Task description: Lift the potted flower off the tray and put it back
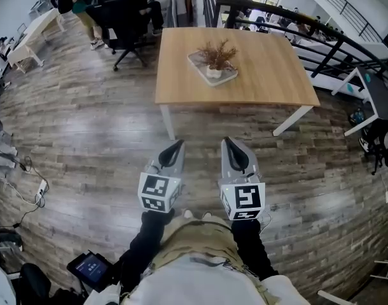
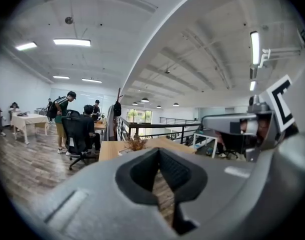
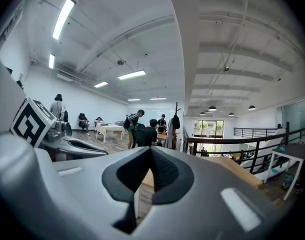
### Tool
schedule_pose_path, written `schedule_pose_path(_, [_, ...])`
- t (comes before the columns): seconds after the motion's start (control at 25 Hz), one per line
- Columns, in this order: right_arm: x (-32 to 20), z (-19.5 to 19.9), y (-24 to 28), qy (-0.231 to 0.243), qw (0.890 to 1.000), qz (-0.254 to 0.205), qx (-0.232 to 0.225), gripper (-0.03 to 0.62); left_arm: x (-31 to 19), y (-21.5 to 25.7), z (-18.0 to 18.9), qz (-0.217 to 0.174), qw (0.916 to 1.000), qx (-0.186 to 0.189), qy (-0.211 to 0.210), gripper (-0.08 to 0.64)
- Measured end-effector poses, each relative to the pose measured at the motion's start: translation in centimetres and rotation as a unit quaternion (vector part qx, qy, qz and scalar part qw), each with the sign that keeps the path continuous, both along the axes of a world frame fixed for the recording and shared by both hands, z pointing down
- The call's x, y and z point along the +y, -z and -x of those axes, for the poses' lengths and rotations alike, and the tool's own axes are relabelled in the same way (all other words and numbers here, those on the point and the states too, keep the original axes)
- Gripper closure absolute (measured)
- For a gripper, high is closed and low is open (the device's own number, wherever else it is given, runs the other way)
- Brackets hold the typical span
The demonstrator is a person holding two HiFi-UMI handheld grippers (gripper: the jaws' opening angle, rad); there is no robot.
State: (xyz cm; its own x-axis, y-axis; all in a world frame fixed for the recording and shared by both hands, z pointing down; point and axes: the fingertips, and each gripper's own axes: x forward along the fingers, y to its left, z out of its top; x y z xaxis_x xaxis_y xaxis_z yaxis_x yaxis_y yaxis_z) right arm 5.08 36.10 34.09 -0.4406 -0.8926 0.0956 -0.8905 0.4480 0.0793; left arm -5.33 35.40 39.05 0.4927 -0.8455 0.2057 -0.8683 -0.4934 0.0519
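The 2 grippers are carried side by side close to the person's body, well short of the work; the left gripper (image 1: pixel 175 146) has its jaws pressed together with nothing between them, and the right gripper (image 1: pixel 229 142) is likewise closed and empty; this looks like a carrying posture for the approach, since no grasp is possible from here.

The potted flower (image 1: pixel 215 58), a small white pot of dry brown sprigs, stands upright in the pale tray (image 1: pixel 229 77); the tray lies at an angle near the middle of the wooden table (image 1: pixel 270 78), well apart from both grippers, with open plank floor (image 1: pixel 86 132) between; so the lift has not begun, and the plant sits exactly where the task wants it taken from and returned to.

Both gripper views look along the closed jaws toward the table, the left one tipped slightly down; my judgement is that the person must walk up and spread 1 pair of jaws before reaching the pot; the sprigs look brittle, so a grip on the pot body seems safer.
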Motion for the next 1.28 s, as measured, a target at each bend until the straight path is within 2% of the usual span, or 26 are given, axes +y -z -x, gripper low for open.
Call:
schedule_pose_path(0.2, [0.4,0.8,-0.7,0.003,1.0,-0.006,-0.027,0.589,0.5,-1.4,1.3,0.006,1.0,0.0,0.002,0.558])
schedule_pose_path(0.4, [0.1,3.0,-0.6,0.003,1.0,-0.004,-0.022,0.588,0.5,-1.2,4.1,0.008,0.9999,0.007,0.012,0.558])
schedule_pose_path(0.76, [-0.8,5.8,-3.2,-0.001,0.999,0.024,-0.026,0.588,0.7,-3.2,7.9,0.031,0.999,0.014,0.028,0.558])
schedule_pose_path(1.04, [-2.5,6.2,-5.5,-0.007,0.999,0.049,-0.024,0.588,-0.6,-5.0,8.2,0.043,0.9986,0.014,0.027,0.558])
schedule_pose_path(1.28, [-7.6,5.8,-6.5,-0.006,0.998,0.052,-0.045,0.588,-5.3,-5.6,8.4,0.043,0.9985,0.005,0.033,0.558])
